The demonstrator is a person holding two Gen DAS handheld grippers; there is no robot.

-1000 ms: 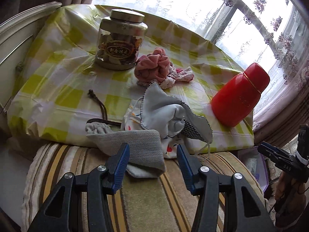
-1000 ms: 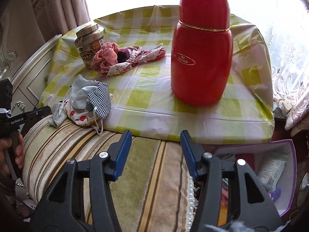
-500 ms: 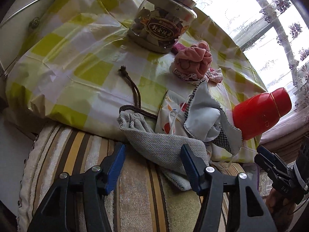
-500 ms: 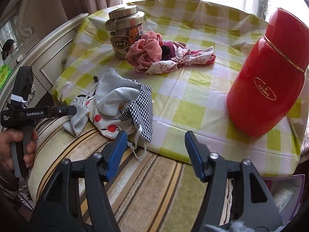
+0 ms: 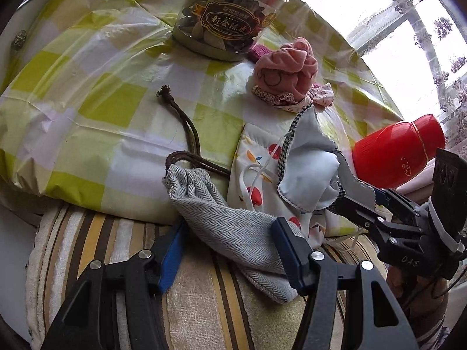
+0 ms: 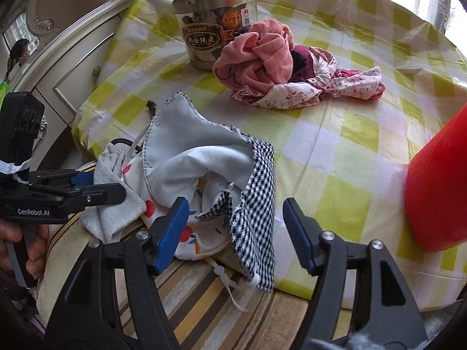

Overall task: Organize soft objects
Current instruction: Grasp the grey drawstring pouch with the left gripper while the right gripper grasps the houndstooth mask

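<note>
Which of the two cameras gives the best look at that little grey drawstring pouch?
The left wrist view: the grey pouch lies whole between the left gripper's fingers. In the right wrist view that gripper partly covers it.

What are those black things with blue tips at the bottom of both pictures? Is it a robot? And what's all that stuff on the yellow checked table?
No robot: a person holds a squeeze-tool in each hand, and each tool has a camera looking along its two fingers. One picture comes from the left gripper, the other from the right gripper. On the checked tablecloth stand a jar and a red bottle, with a pink cloth bundle beside the jar. Nearer, at the table's edge, lie a grey drawstring pouch and a checked fabric mask. The left gripper's open fingers sit either side of the pouch. The right gripper is opening around the mask. Nothing is gripped yet.
</note>
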